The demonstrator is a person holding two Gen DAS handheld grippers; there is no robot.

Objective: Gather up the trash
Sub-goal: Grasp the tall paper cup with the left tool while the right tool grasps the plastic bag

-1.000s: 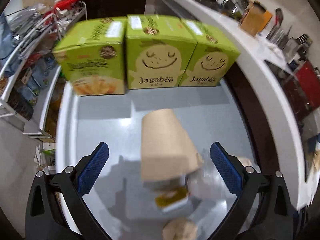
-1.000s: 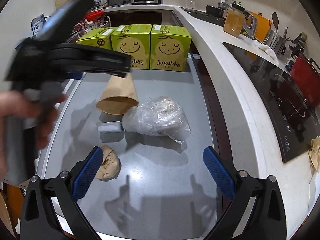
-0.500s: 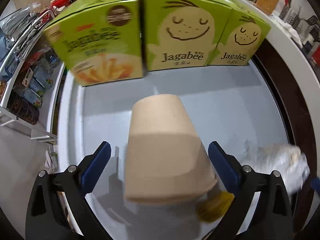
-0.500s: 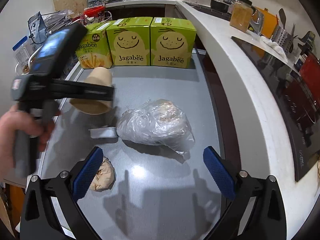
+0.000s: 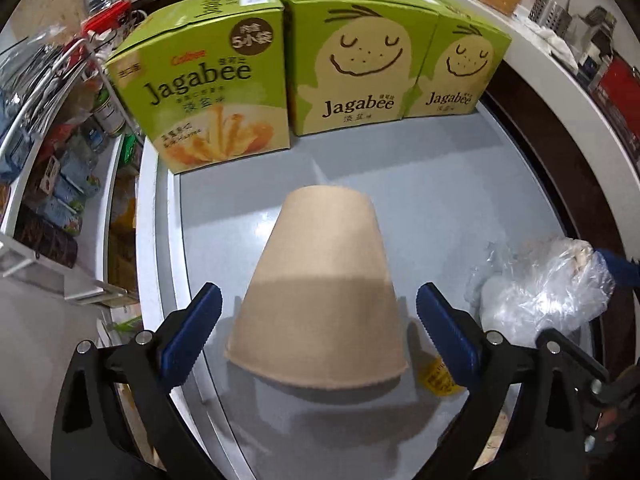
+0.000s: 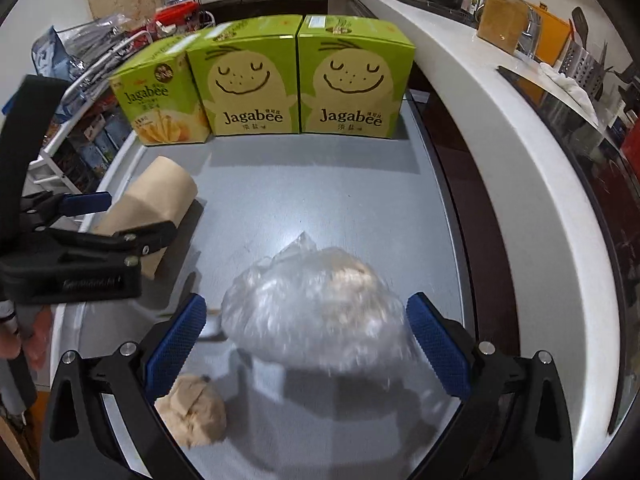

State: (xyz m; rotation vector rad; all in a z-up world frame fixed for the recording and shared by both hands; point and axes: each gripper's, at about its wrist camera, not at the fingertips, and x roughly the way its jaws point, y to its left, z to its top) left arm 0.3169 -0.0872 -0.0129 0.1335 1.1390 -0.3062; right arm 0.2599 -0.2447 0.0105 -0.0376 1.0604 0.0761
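We note a matt brown paper cup between the left jaws, a crinkled glossy clear plastic bag between the right jaws, glossy printed cardboard boxes beyond, and a smooth grey table with slight sheen.

Three snack boxes in a row at the table's far end. Paper cup on its side, left; plastic bag right of it; crumpled paper ball nearest.

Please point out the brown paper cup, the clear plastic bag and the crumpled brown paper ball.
brown paper cup (image 5: 320, 280): left wrist view, middle of its side wall.
clear plastic bag (image 6: 316, 308): right wrist view, middle of its bulge.
crumpled brown paper ball (image 6: 196, 412): right wrist view, its centre.
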